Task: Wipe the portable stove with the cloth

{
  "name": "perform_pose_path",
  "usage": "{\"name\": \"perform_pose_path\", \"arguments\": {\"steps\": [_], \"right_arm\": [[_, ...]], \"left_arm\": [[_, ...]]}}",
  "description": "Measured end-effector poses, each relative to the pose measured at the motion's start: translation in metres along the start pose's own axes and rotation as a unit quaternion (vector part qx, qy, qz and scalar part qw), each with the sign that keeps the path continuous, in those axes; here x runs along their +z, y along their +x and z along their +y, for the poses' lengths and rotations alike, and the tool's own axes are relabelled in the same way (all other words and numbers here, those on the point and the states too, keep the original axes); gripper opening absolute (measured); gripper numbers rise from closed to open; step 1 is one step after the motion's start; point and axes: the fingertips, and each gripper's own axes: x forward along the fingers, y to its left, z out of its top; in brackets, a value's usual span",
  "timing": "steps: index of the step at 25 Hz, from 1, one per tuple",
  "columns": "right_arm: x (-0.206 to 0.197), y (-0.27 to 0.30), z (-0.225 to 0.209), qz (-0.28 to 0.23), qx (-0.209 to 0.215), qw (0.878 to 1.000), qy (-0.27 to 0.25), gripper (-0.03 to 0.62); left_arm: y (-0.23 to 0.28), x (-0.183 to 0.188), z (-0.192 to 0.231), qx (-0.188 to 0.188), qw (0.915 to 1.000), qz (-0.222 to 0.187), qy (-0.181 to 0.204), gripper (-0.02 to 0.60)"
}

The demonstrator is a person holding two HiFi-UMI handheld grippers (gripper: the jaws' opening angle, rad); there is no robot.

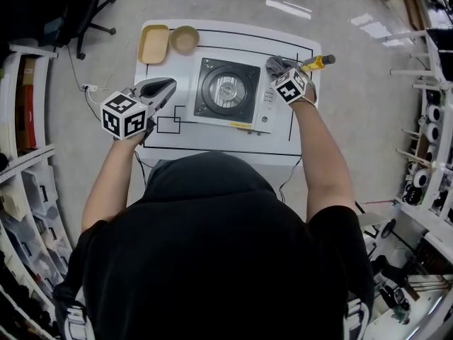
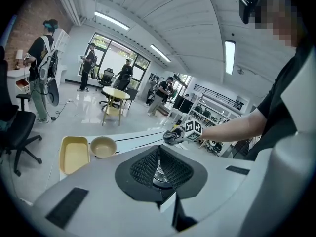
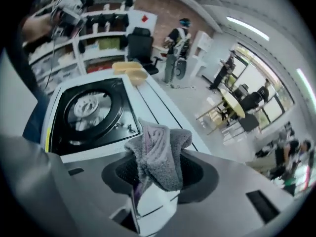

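The portable stove (image 1: 226, 91) sits in the middle of the white table (image 1: 212, 142); it has a black top, a round burner and a white control strip on its right. My right gripper (image 1: 280, 68) hovers over the stove's far right corner, shut on a bunched grey cloth (image 1: 274, 64). In the right gripper view the cloth (image 3: 159, 154) bulges up out of that gripper (image 3: 160, 177), with the stove (image 3: 89, 112) just to its left. My left gripper (image 1: 161, 88) is held left of the stove, shut and empty. Its own view shows the left gripper (image 2: 159, 168) closed and the cloth (image 2: 172, 136) beyond.
A yellow tray (image 1: 153, 43) and a tan bowl (image 1: 185, 39) stand at the table's far left corner. A yellow-handled tool (image 1: 317, 62) lies at the far right edge. An office chair (image 1: 78, 13) and shelves (image 1: 25, 119) stand to the left. Several people (image 2: 89, 65) stand in the room beyond.
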Motion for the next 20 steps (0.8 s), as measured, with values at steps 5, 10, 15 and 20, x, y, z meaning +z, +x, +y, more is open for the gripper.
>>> {"name": "perform_pose_path", "arguments": {"steps": [5, 10, 15, 20], "right_arm": [[-0.004, 0.002, 0.022, 0.044, -0.004, 0.991, -0.123, 0.204], [-0.017, -0.014, 0.054, 0.055, 0.002, 0.987, -0.149, 0.202], [-0.034, -0.028, 0.089, 0.064, 0.006, 0.987, -0.147, 0.202], [-0.048, -0.044, 0.119, 0.065, 0.007, 0.989, -0.134, 0.202]], "left_arm": [[-0.006, -0.008, -0.001, 0.001, 1.0, 0.002, -0.003, 0.034], [-0.014, -0.016, -0.001, 0.0, 1.0, 0.0, -0.006, 0.034], [-0.017, -0.02, -0.002, -0.009, 0.9999, 0.0, -0.007, 0.035], [-0.018, -0.019, -0.012, -0.023, 0.9997, 0.002, 0.003, 0.034]]}}
